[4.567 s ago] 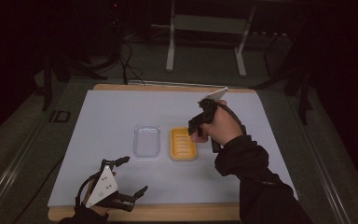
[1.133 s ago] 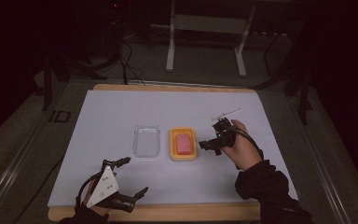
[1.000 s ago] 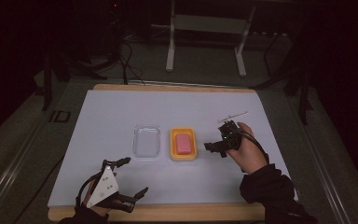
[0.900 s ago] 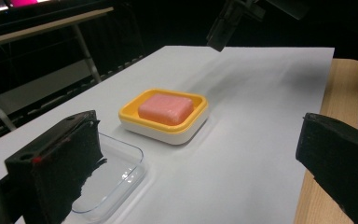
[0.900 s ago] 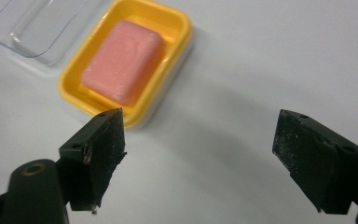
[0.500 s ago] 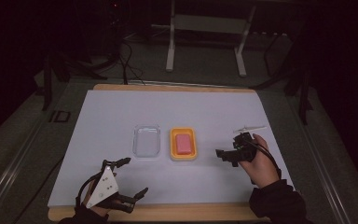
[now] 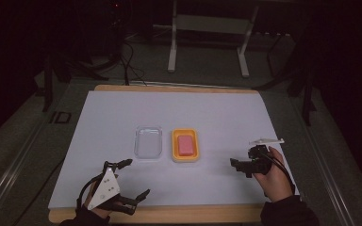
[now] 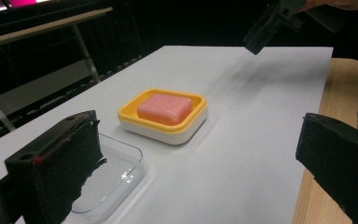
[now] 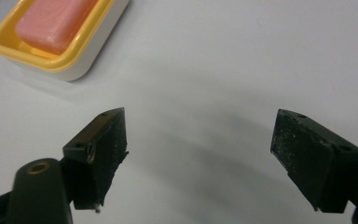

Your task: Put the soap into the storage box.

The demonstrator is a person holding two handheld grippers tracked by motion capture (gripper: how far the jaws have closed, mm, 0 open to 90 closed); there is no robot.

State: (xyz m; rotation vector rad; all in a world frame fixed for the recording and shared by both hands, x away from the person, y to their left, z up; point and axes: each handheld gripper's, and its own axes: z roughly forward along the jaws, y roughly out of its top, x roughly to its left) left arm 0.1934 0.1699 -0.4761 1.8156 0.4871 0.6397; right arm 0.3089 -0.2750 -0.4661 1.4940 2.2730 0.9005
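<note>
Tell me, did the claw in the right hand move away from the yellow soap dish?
Yes. The right claw was over the yellow soap dish before; now it sits off to the dish's right, nearer the table's front edge, open and empty.

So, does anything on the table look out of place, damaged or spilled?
Nothing stands out. The pink soap lies flat inside the yellow dish, and the clear lid lies beside the dish, apart from it, on the white sheet. No spill or damage shows.

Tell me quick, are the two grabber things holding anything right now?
Left gripper: jaws open, holding nothing.
Right gripper: jaws open, nothing between them, off to the side of the pink soap.
</note>
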